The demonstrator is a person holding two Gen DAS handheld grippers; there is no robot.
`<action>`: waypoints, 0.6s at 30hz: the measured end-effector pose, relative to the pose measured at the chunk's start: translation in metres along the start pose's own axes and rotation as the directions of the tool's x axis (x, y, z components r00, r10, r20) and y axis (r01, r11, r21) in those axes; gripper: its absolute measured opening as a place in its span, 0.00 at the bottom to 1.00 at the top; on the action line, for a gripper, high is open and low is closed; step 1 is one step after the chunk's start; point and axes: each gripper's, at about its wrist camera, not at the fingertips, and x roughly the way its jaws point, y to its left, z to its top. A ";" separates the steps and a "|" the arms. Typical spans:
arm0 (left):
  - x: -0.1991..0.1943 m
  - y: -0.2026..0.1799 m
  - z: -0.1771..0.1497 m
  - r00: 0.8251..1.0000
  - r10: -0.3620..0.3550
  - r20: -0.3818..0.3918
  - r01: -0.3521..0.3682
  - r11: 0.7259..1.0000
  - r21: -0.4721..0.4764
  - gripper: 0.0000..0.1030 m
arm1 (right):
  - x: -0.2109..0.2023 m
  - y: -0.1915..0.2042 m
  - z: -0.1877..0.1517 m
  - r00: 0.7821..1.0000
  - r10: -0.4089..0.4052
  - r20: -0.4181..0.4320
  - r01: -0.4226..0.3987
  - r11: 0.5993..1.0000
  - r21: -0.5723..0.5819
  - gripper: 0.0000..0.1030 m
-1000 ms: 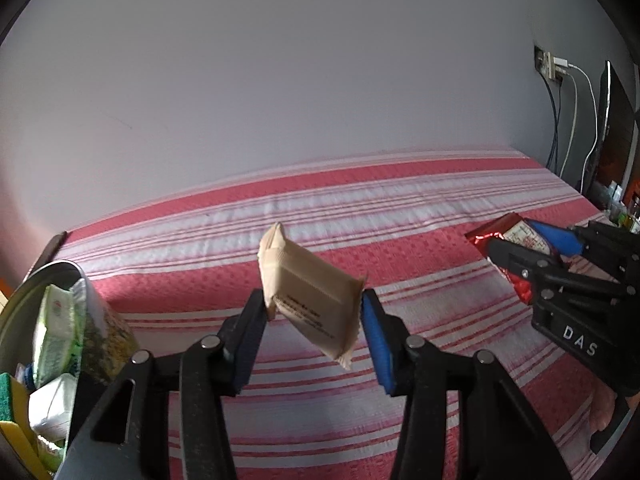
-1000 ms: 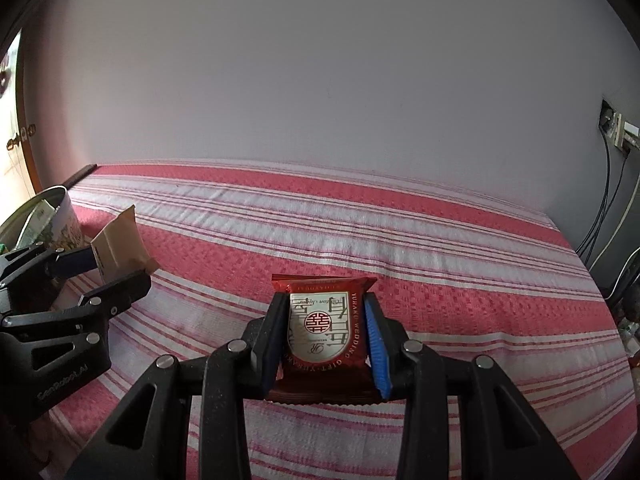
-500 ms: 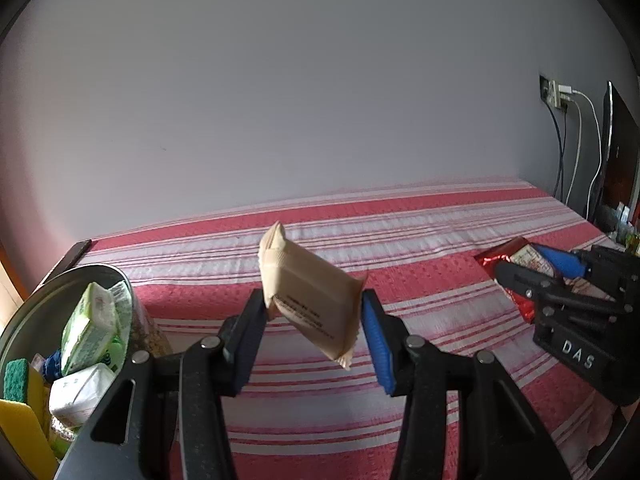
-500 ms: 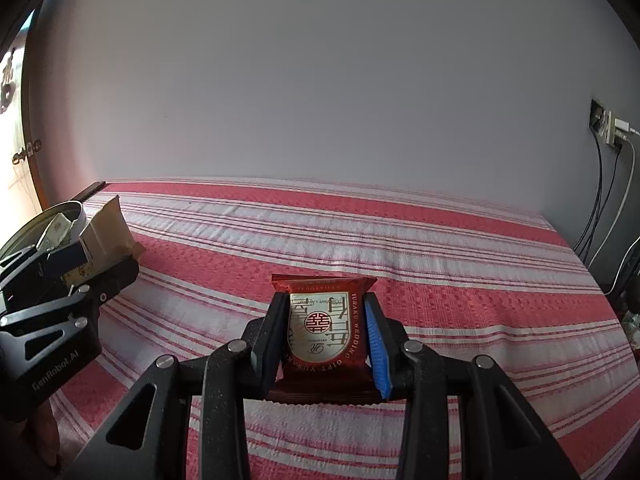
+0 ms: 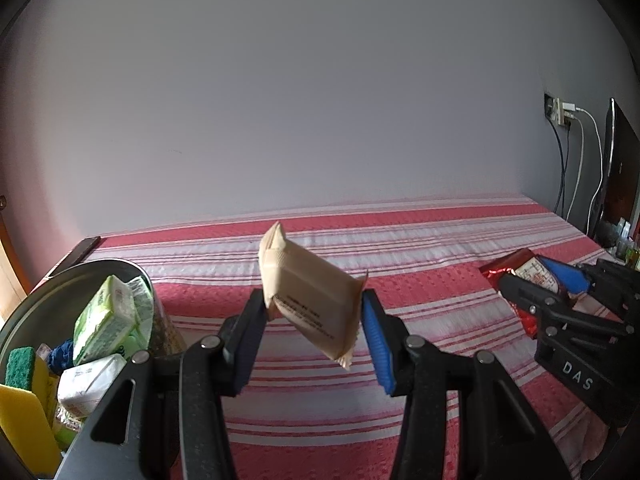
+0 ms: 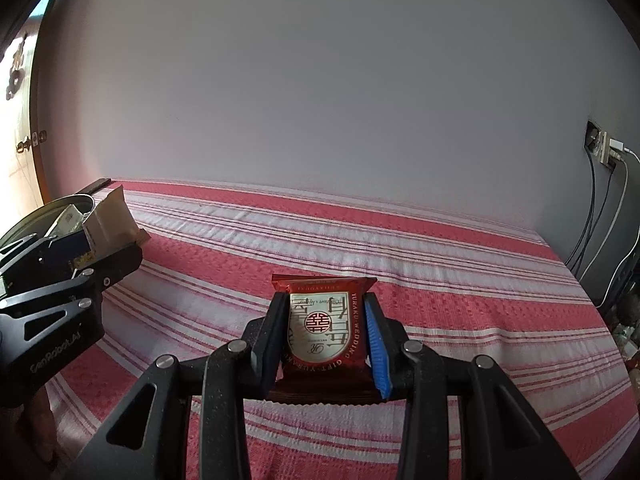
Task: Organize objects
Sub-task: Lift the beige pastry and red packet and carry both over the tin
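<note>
Left gripper [image 5: 314, 322] clamped on a tilted beige packet [image 5: 308, 296], held clear above the striped bedcover [image 5: 420, 280], beside the metal bin [image 5: 48, 304] of packets. Right gripper [image 6: 326, 338] clamped narrowly on a red snack packet [image 6: 324, 328], likewise lifted off the cover.

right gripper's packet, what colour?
Red packet with a white crest panel; right wrist view shows it best.

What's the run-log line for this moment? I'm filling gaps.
left gripper: shut on beige packet | right gripper: shut on red packet | metal bin: part-filled
</note>
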 end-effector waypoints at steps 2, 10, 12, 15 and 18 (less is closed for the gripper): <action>-0.001 0.001 0.000 1.000 0.003 0.009 -0.003 1.000 -0.002 0.46 | -0.002 0.002 -0.001 1.000 -0.001 0.006 0.002 1.000 -0.001 0.39; -0.009 0.009 -0.002 0.999 0.014 0.031 -0.014 1.000 -0.022 0.46 | -0.007 0.000 -0.004 0.999 0.000 0.039 -0.001 1.000 0.006 0.39; -0.012 0.013 -0.003 0.999 0.021 0.038 -0.020 0.999 -0.037 0.46 | -0.010 0.002 -0.005 0.999 0.002 0.050 -0.002 1.000 0.008 0.39; -0.016 0.016 -0.005 0.999 0.029 0.045 -0.027 0.998 -0.049 0.46 | -0.013 0.006 -0.005 0.998 0.004 0.066 -0.004 1.000 0.003 0.39; -0.020 0.018 -0.007 0.998 0.038 0.057 -0.035 0.998 -0.046 0.46 | -0.016 0.011 -0.006 0.997 0.009 0.073 -0.009 1.000 -0.006 0.39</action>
